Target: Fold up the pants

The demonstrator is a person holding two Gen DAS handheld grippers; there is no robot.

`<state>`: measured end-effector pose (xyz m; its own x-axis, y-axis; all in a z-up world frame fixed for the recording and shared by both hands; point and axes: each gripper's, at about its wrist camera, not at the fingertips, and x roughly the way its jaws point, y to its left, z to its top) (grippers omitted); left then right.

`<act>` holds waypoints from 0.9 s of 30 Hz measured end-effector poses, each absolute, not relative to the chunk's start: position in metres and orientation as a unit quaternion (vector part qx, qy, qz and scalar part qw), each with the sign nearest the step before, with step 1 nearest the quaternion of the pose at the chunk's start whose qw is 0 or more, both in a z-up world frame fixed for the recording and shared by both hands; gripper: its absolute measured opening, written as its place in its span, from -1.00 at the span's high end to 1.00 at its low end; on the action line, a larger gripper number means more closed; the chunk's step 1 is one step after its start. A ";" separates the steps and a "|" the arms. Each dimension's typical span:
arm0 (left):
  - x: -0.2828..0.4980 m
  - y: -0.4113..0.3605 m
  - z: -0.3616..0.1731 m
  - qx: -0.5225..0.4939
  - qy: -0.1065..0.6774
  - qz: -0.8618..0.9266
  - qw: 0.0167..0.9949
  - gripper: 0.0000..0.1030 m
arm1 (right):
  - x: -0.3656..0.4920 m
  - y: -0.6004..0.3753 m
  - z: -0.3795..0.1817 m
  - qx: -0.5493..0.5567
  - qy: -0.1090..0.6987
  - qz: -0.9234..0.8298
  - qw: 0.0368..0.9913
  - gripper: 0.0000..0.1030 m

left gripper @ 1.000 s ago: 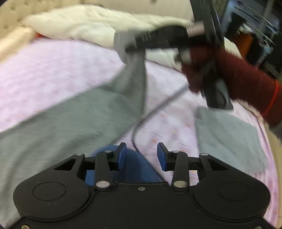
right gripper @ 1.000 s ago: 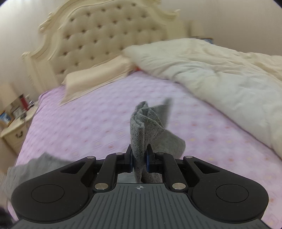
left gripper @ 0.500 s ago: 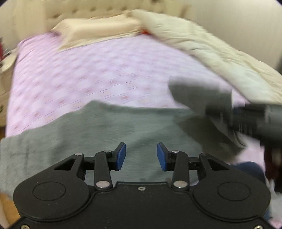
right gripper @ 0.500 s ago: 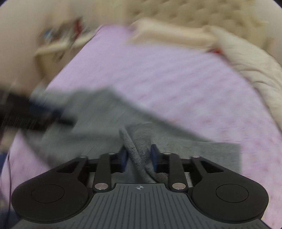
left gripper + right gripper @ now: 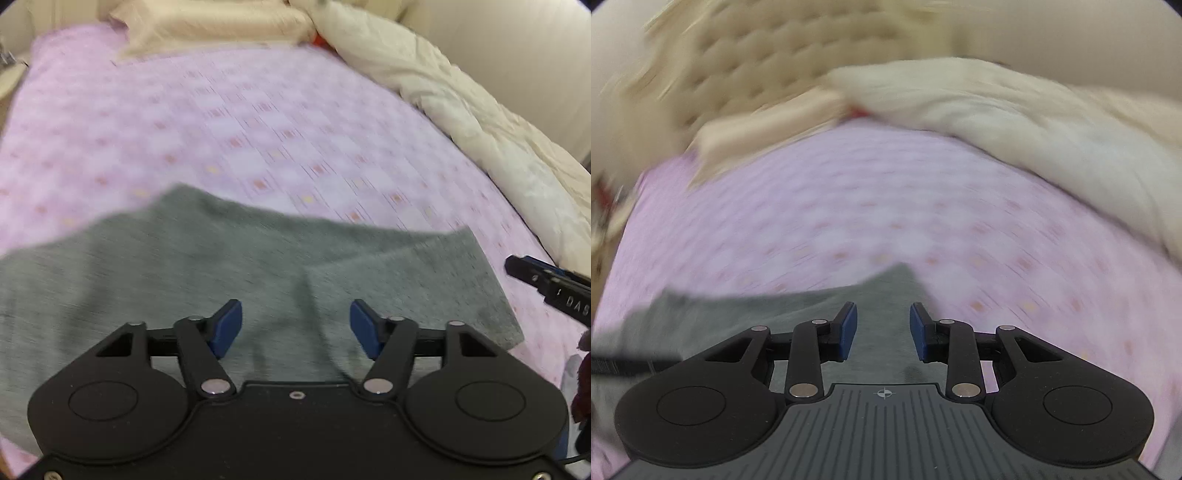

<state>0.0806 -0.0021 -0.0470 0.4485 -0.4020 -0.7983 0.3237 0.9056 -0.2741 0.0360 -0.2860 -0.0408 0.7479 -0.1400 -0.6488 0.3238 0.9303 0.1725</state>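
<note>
Grey pants (image 5: 229,266) lie flat on the pink bed sheet (image 5: 221,122), with one layer folded over along a crease near the middle. My left gripper (image 5: 295,325) is open and empty just above the near part of the pants. My right gripper (image 5: 882,328) is open and empty above the pants' right end (image 5: 879,295). The right gripper's tip also shows at the right edge of the left wrist view (image 5: 546,280). Both views are blurred.
A cream duvet (image 5: 461,96) is bunched along the right side of the bed. A cream pillow (image 5: 207,26) lies at the far end by the tufted headboard (image 5: 738,70). A nightstand (image 5: 602,206) stands at the left.
My right gripper has let go of the pants fold and opened. The pants now lie flat on the sheet. My left gripper has opened wider and swung over the pants.
</note>
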 end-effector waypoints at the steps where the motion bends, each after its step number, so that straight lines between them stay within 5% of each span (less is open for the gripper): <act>1: 0.079 -0.004 -0.053 -0.044 0.489 -0.217 0.843 -0.38 | 0.030 -0.294 -0.048 0.161 0.323 -0.144 0.921 0.41; 6: 0.090 -0.033 -0.088 -0.036 0.549 -0.217 0.807 -0.38 | 0.013 -0.333 -0.063 0.237 0.303 -0.201 0.901 0.40; 9: 0.079 -0.040 -0.094 -0.032 0.548 -0.219 0.807 -0.77 | 0.011 -0.340 -0.065 0.234 0.303 -0.200 0.902 0.40; 11: 0.079 -0.048 -0.096 -0.043 0.551 -0.211 0.806 -0.86 | 0.011 -0.341 -0.065 0.233 0.305 -0.185 0.905 0.41; 12: 0.080 -0.051 -0.095 -0.046 0.547 -0.203 0.811 -0.73 | 0.013 -0.342 -0.064 0.229 0.310 -0.173 0.906 0.41; 13: 0.078 -0.052 -0.092 -0.047 0.535 -0.193 0.821 -0.02 | 0.014 -0.342 -0.064 0.219 0.317 -0.159 0.909 0.40; 14: 0.078 -0.054 -0.089 -0.041 0.528 -0.194 0.826 0.44 | 0.015 -0.339 -0.062 0.202 0.329 -0.144 0.911 0.40; 15: 0.081 -0.055 -0.086 -0.047 0.533 -0.204 0.820 0.60 | 0.014 -0.337 -0.062 0.181 0.343 -0.124 0.913 0.40; 27: 0.092 -0.046 -0.059 -0.078 0.531 -0.226 0.813 0.70 | -0.015 -0.324 -0.079 0.145 0.414 -0.027 0.899 0.23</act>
<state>0.0924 -0.0464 -0.0586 0.3338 -0.4496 -0.8285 0.2843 0.8860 -0.3663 -0.0147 -0.3238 -0.0789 0.6565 0.0717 -0.7509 0.1676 0.9567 0.2379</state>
